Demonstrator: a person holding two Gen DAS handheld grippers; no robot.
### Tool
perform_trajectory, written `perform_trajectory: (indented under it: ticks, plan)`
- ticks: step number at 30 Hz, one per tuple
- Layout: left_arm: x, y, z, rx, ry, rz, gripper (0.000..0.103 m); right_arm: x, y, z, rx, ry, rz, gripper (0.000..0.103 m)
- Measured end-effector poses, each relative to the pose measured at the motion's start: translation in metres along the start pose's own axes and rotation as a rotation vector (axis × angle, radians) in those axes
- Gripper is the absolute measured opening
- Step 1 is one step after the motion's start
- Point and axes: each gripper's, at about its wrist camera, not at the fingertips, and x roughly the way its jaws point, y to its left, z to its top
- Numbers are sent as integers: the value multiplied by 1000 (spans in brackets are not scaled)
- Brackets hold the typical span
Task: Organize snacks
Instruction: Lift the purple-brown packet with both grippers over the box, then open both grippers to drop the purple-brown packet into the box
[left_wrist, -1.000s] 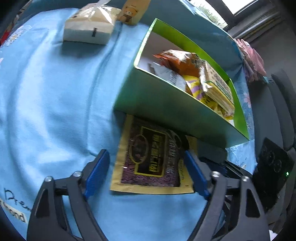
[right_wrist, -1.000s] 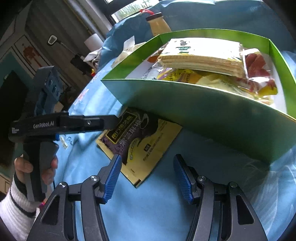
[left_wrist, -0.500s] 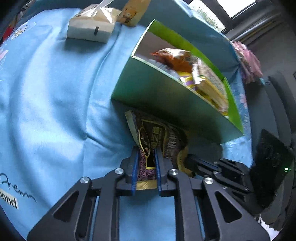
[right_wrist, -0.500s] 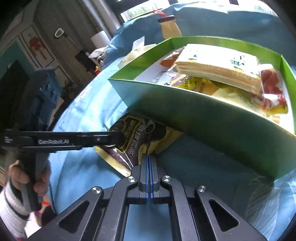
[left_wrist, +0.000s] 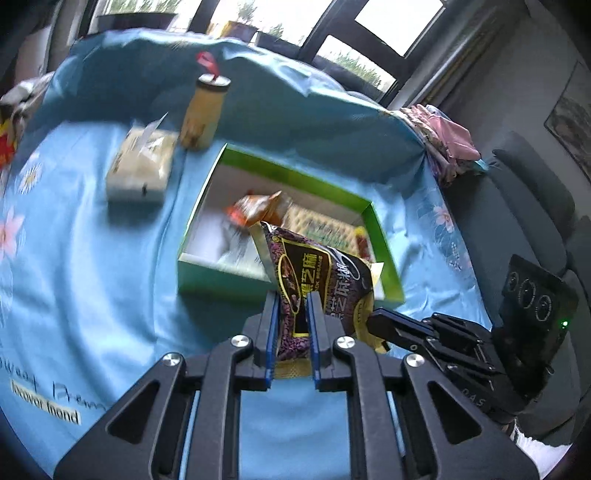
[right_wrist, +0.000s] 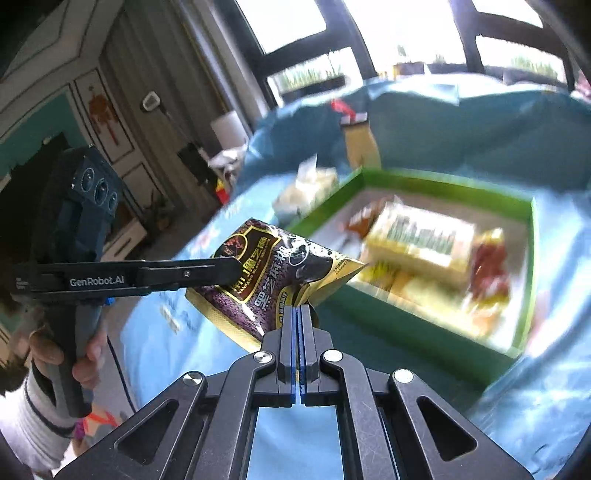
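Blue flowered cloth (left_wrist: 92, 266) covers the worktop, with windows behind it. We have both grippers clenched on the dark snack packet (left_wrist: 317, 280): our left gripper (left_wrist: 291, 332) grasps its lower edge, our right gripper (right_wrist: 300, 314) pinches a corner. We hold it in the air just in front of the green box (right_wrist: 436, 181), which already contains other snacks. We judge this the carrying step; next we should take the packet over the near wall and release both jaws above a free spot inside.
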Motion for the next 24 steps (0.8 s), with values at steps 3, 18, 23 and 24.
perform_trajectory:
  ticks: [3,18,23,24]
  plan:
    - [4,-12,15,36,-14,-4,13,-9,-7,13,-5,-34,-26,2]
    - [81,-41,67,89,36,-3,14,-2,-76,47,48,-51,-135,2]
    - [109,-37,74,73,72,9,15,16,-97,50,68,-15,-165,2]
    - [114,-37,75,75,79,22,16,20,-100,50,68,-4,-171,2]
